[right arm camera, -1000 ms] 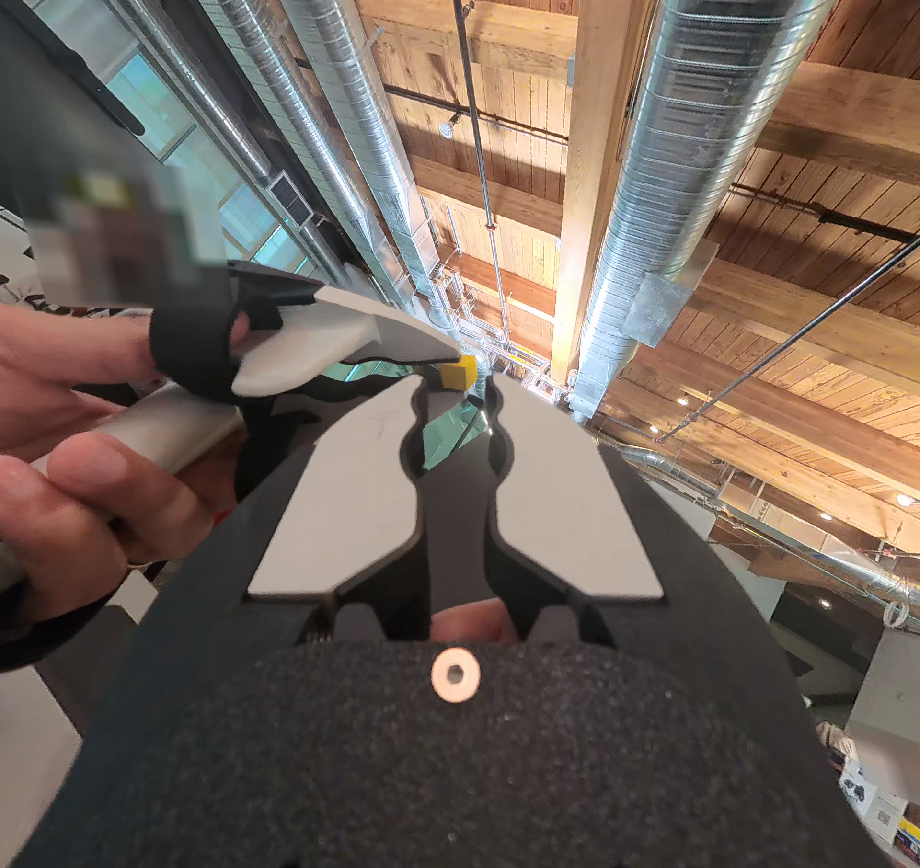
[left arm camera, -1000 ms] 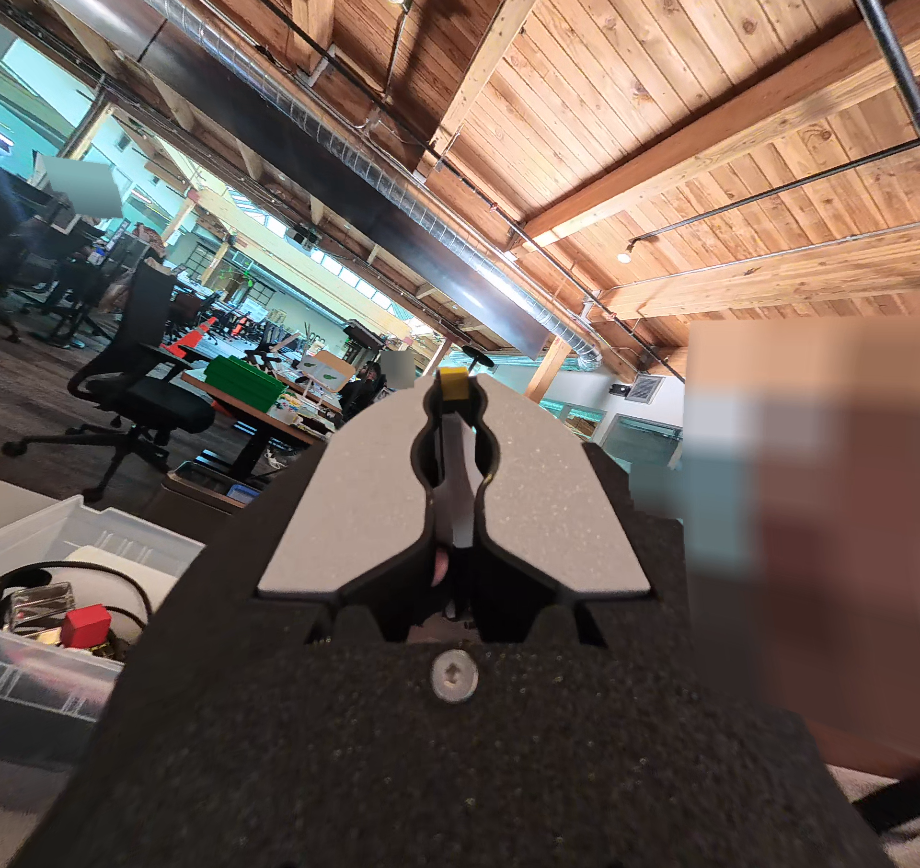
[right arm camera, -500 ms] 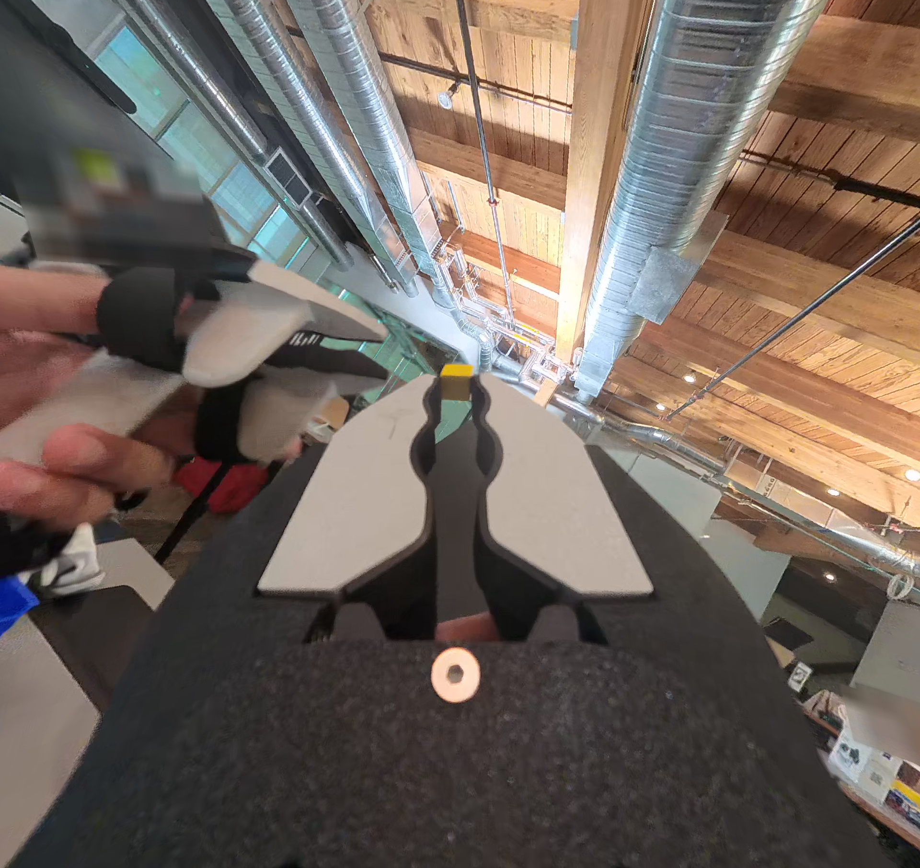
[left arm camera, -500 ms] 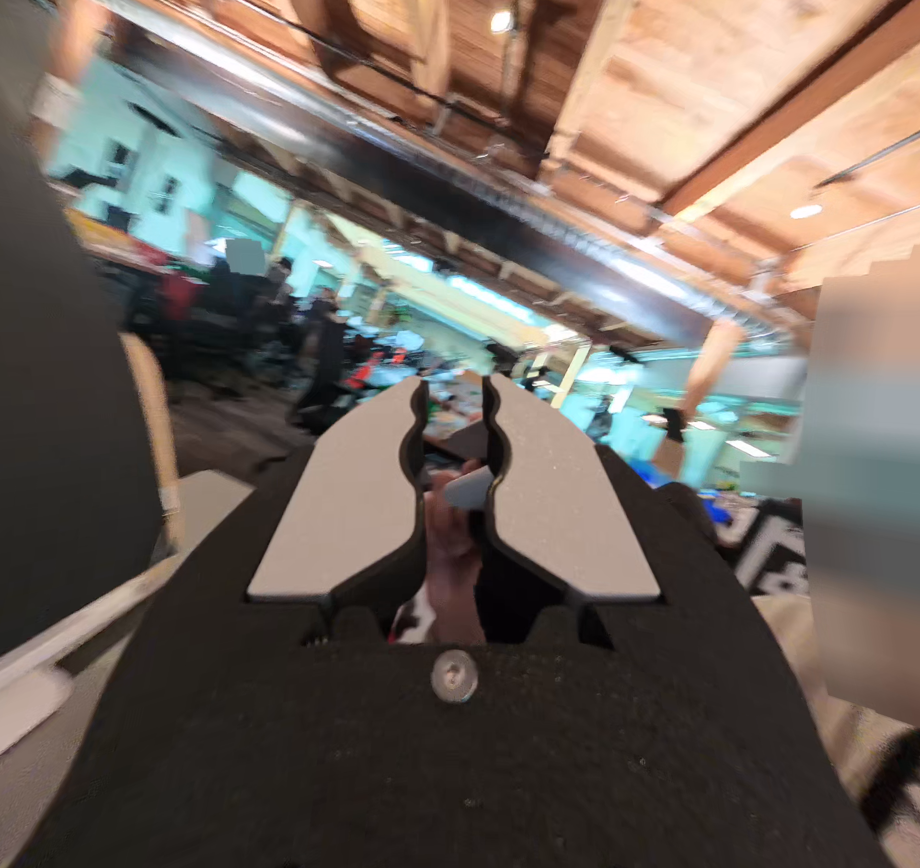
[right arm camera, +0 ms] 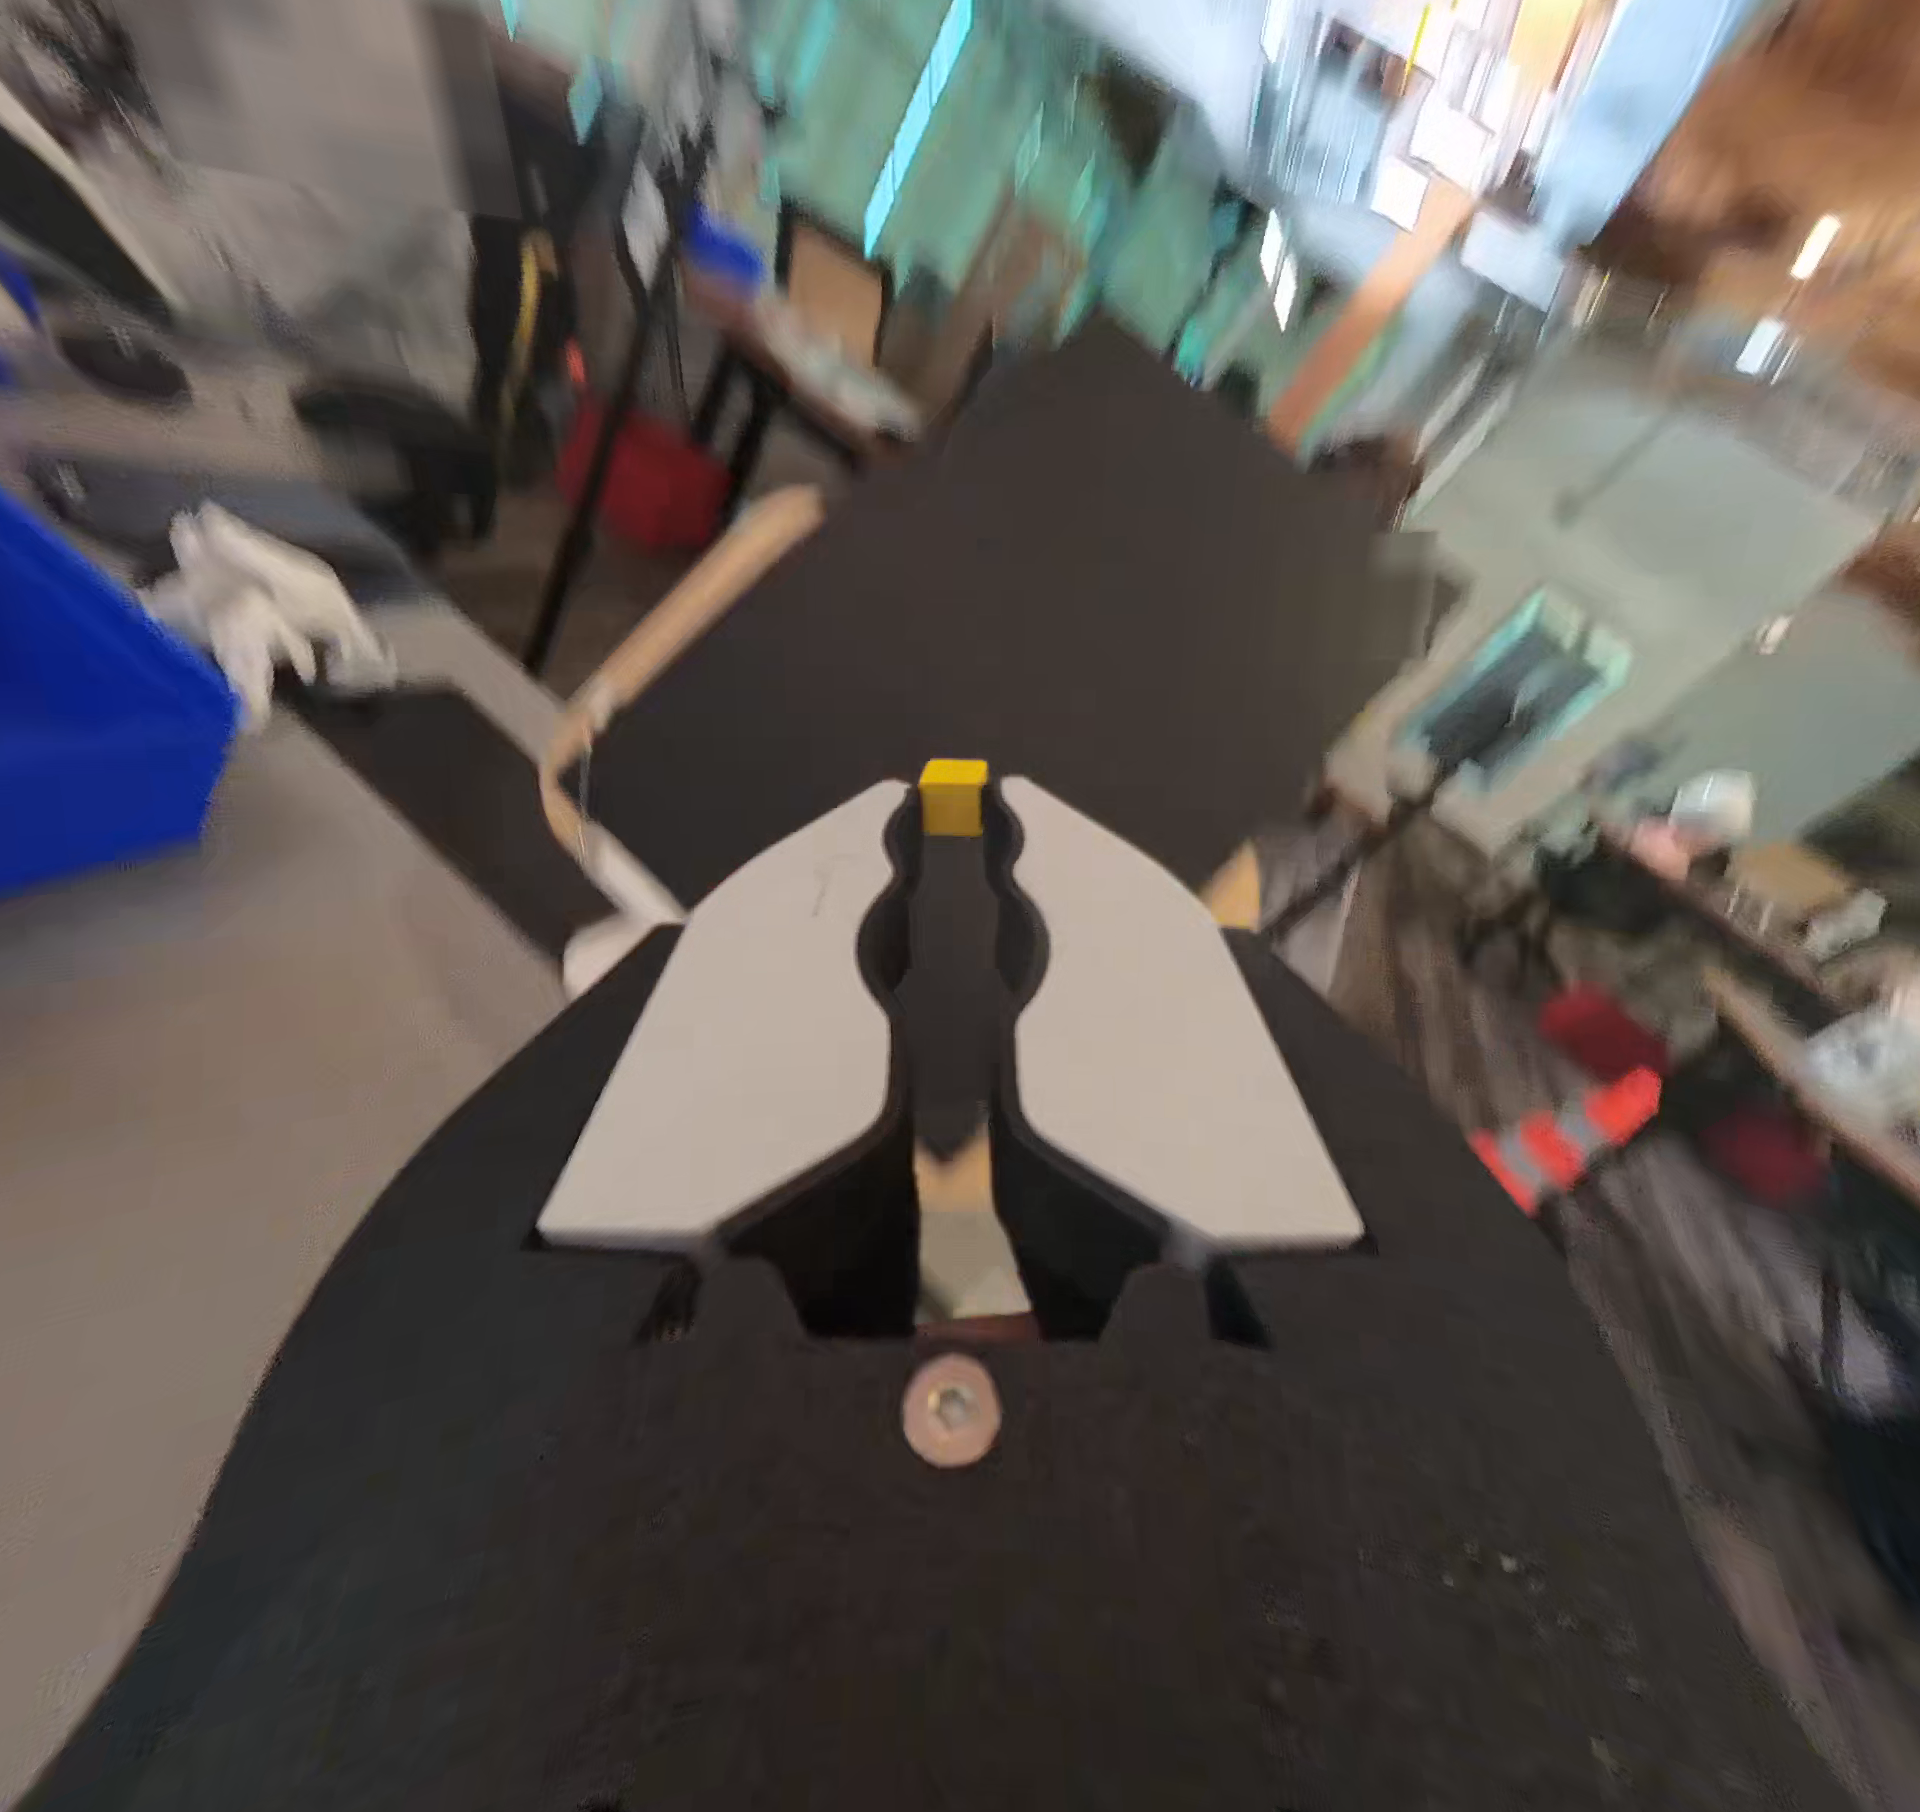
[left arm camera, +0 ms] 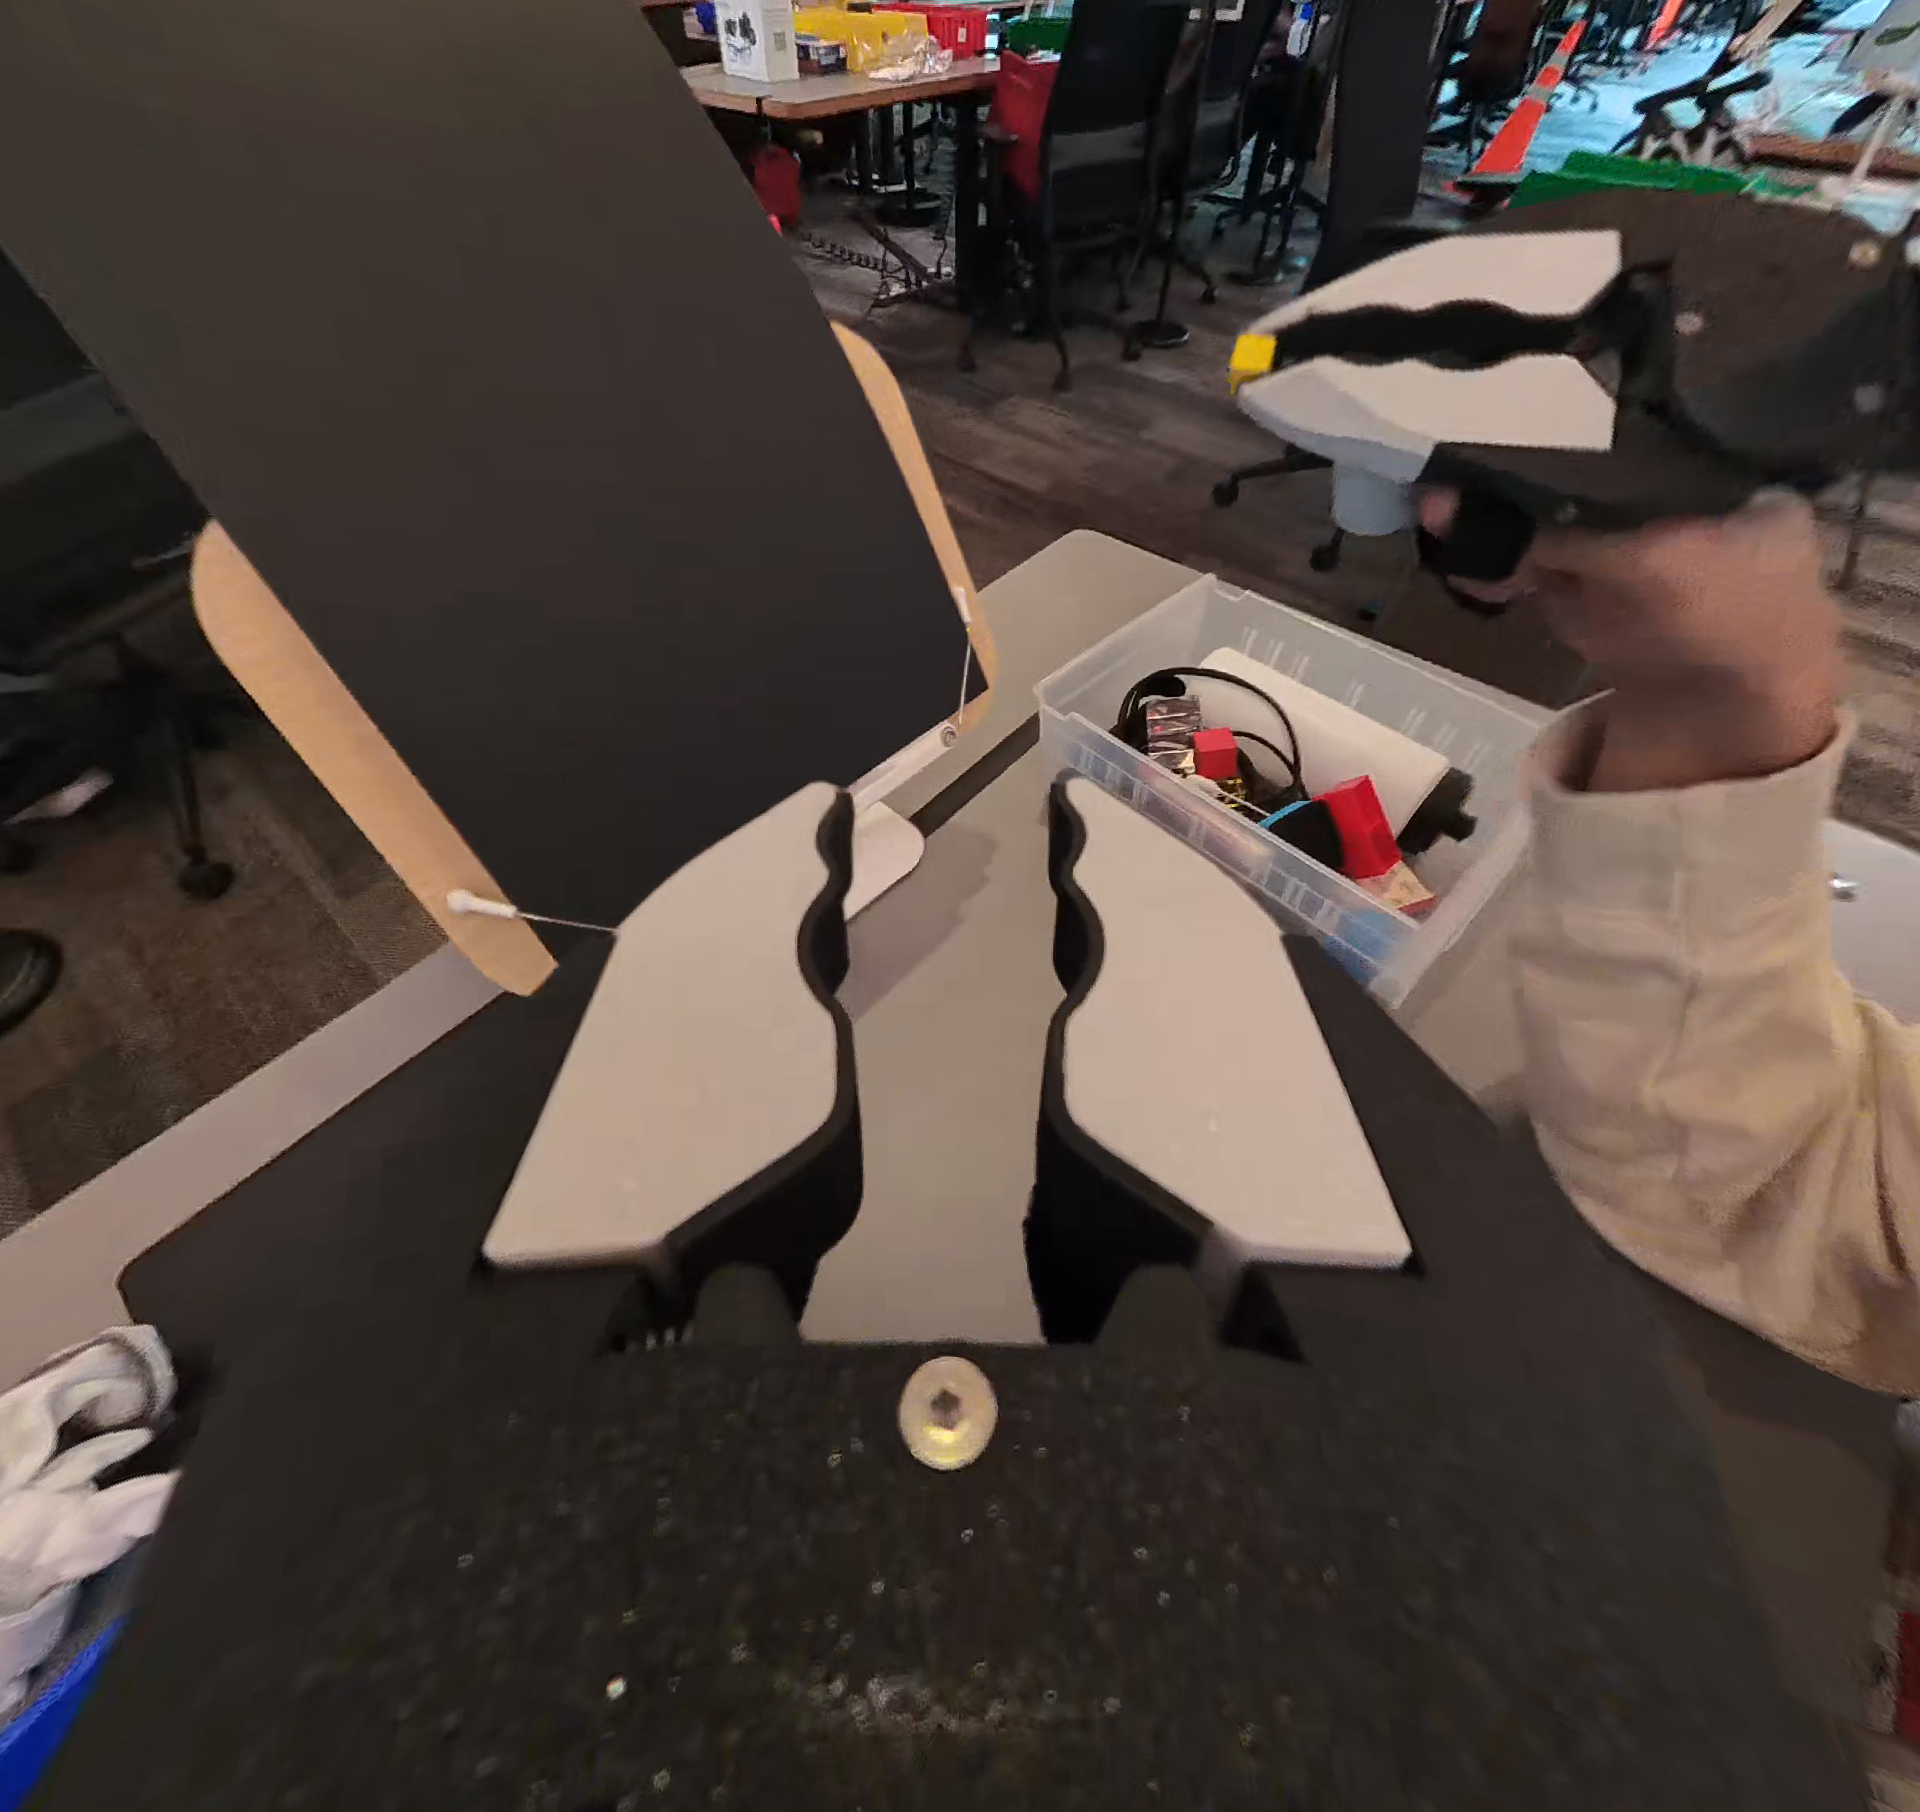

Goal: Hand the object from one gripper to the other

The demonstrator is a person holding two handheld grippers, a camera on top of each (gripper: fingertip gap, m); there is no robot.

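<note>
A small yellow cube (right arm camera: 952,803) sits pinched at the tips of my right gripper (right arm camera: 952,794), which is shut on it. In the left wrist view the right gripper (left arm camera: 1252,372) shows at the upper right, held in a hand with a cream sleeve, with the yellow cube (left arm camera: 1251,360) at its tips above the table. My left gripper (left arm camera: 945,812) is open and empty, its jaws wide apart over the grey table (left arm camera: 925,1118). The two grippers are well apart.
A clear plastic bin (left arm camera: 1195,806) with red blocks, a black cable and a white roll stands on the table at right. A black board with a tan edge (left arm camera: 416,360) leans at left. White gloves (left arm camera: 73,1430) lie at the lower left. Office chairs and desks stand beyond. The left gripper's tips are roughly 15 cm from the right gripper's.
The cube passed from the left gripper to the right one. The left gripper opened, drew away and tilted down toward the table. The right gripper swung down from the ceiling, holding the cube.
</note>
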